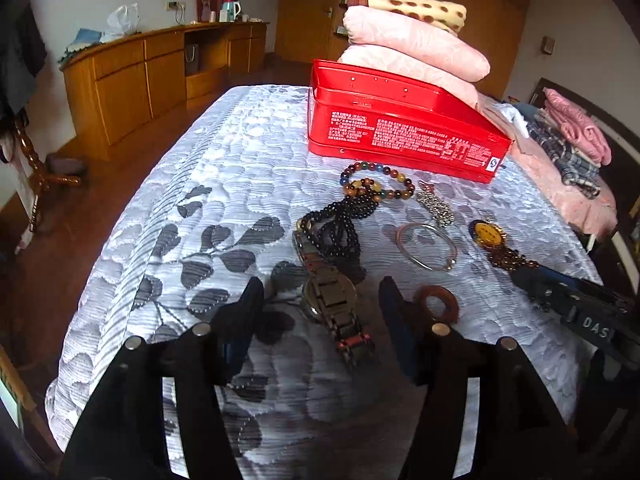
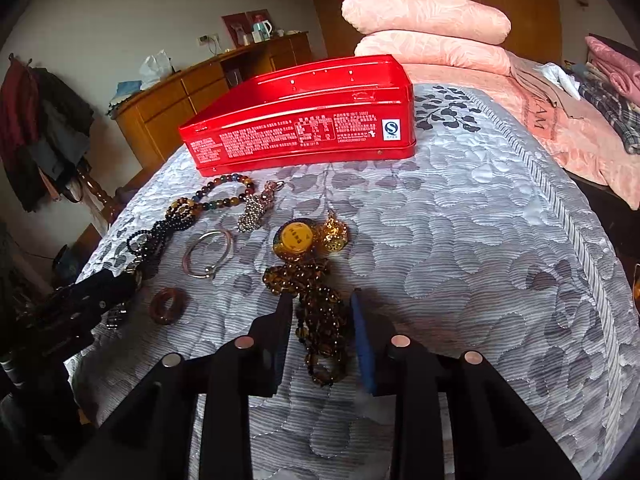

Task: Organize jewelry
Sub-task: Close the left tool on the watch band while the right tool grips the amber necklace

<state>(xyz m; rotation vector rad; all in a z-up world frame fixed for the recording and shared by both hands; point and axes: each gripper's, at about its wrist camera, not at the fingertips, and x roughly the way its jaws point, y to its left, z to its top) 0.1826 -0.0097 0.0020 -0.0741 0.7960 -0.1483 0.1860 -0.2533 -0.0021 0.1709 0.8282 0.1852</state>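
Observation:
Jewelry lies on a grey leaf-patterned bedspread (image 1: pixel 224 184) in front of a shut red tin box (image 1: pixel 400 128), also seen in the right wrist view (image 2: pixel 304 128). My left gripper (image 1: pixel 320 292) is open, its fingers on either side of a metal watch (image 1: pixel 332 300). Black beads (image 1: pixel 340 224), a multicoloured bead bracelet (image 1: pixel 380 182), a silver bangle (image 1: pixel 428 246) and a brown ring (image 1: pixel 438 304) lie nearby. My right gripper (image 2: pixel 322 300) is open around a string of amber-brown beads (image 2: pixel 320 312) with a yellow pendant (image 2: pixel 294 238).
Folded pink quilts (image 1: pixel 416 44) are stacked behind the tin. More clothes (image 1: pixel 572 140) lie at the right. A wooden sideboard (image 1: pixel 152 76) stands by the far wall. The bed's left edge drops to a wooden floor (image 1: pixel 80 216).

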